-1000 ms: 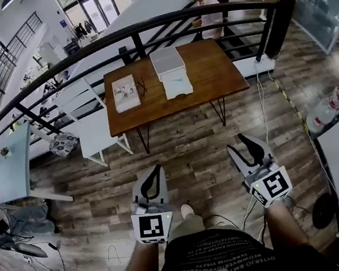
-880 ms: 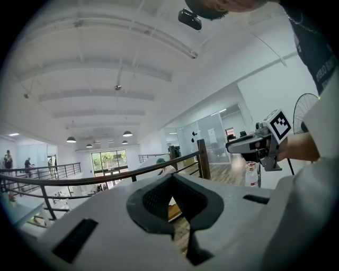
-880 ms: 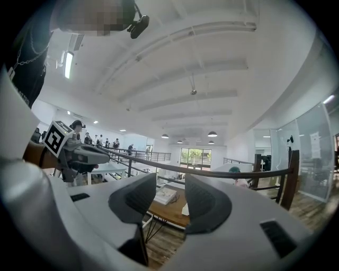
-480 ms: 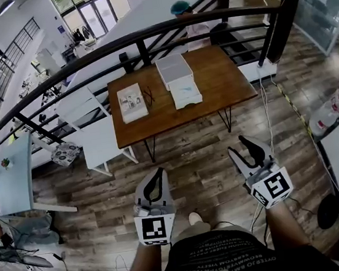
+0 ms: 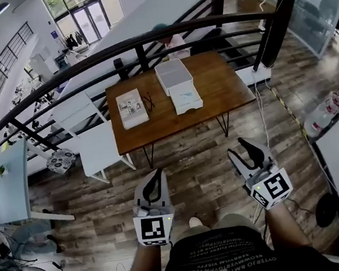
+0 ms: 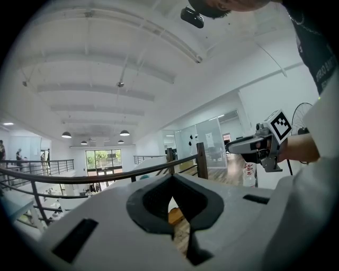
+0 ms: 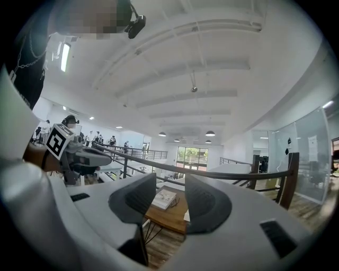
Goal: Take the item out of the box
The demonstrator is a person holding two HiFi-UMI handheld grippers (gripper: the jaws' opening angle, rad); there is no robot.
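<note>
A brown wooden table (image 5: 215,85) stands well ahead of me by the railing. On it lie a closed white box (image 5: 172,75), a second white box (image 5: 187,98) touching its near side, and a flat printed box (image 5: 131,107) to the left. My left gripper (image 5: 159,173) is held low over the wooden floor, shut and holding nothing. My right gripper (image 5: 239,148) is level with it, open and holding nothing. In the right gripper view the table (image 7: 170,216) and the printed box (image 7: 163,198) show between the jaws. Both grippers are far from the table.
A black metal railing (image 5: 144,39) curves behind the table, with a person (image 5: 173,38) beyond it. A white chair (image 5: 101,141) stands left of the table and a white table (image 5: 5,181) farther left. A cable (image 5: 261,113) runs down the floor at right.
The head view has shifted, so the table sits a little differently in the frame. The person behind the railing is now mostly hidden. Both grippers keep their places and states.
</note>
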